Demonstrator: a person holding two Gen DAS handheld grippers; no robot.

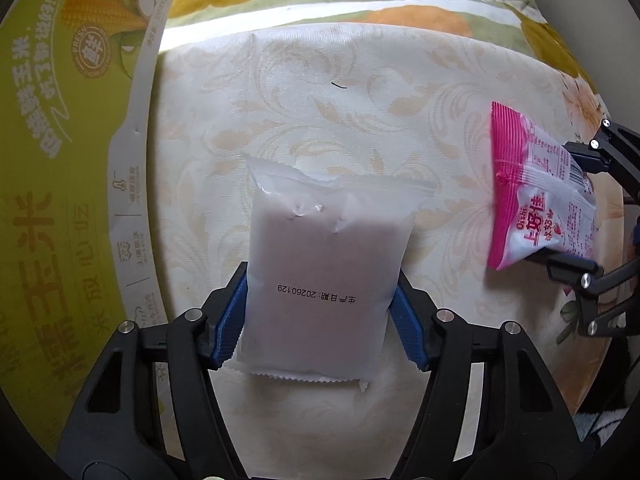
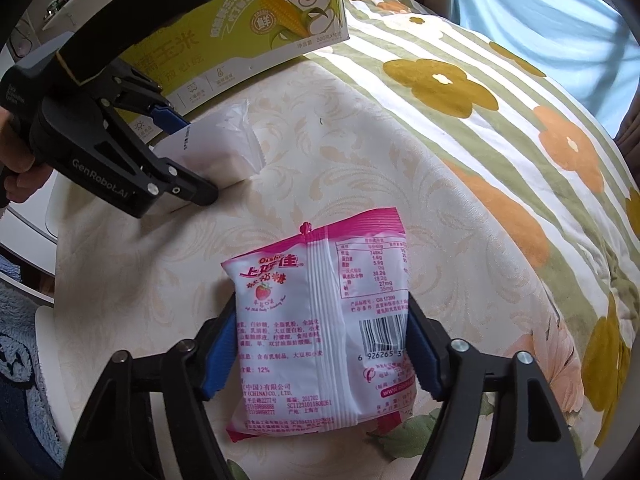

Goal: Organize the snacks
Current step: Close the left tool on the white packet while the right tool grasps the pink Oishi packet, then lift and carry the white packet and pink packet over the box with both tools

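The plain packet (image 1: 320, 280) is milky white with black date print. The candy bag (image 2: 324, 336) is pink and white – a red strawberry on it. The box (image 1: 60, 160) is yellow-green. The bedcover (image 2: 500, 128) has green-white stripes, mustard and orange flowers.

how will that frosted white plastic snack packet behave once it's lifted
The frosted white plastic snack packet looks puffy, so probably light and squashy. Its smooth film may slip between the left gripper pads squeezing its sides. The crimped ends will likely flop.
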